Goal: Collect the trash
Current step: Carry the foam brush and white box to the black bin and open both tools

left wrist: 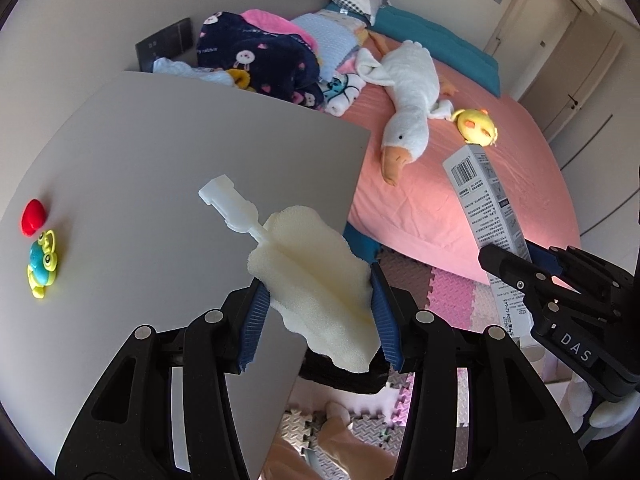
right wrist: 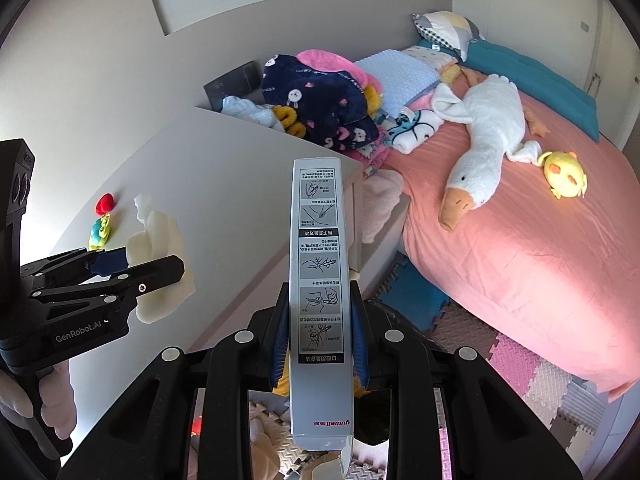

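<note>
A cream sponge brush head (left wrist: 316,280) with a white plastic stem (left wrist: 230,204) is clamped between the blue pads of my left gripper (left wrist: 318,304), over the corner of a grey table (left wrist: 168,168). In the right wrist view the same sponge (right wrist: 160,240) sticks out of the left gripper (right wrist: 132,268) at the left. My right gripper (right wrist: 320,340) is shut on a long grey printed carton (right wrist: 320,280), held upright between its pads. In the left wrist view that carton (left wrist: 486,208) and the right gripper (left wrist: 516,268) appear at the right, above the bed's edge.
A red toy (left wrist: 33,216) and a green-yellow toy (left wrist: 42,264) lie on the table's left side. A pink bed (left wrist: 460,200) carries a plush goose (left wrist: 404,108), a yellow plush (left wrist: 478,126) and piled blankets (left wrist: 260,56). Foam floor mats (right wrist: 516,364) lie below.
</note>
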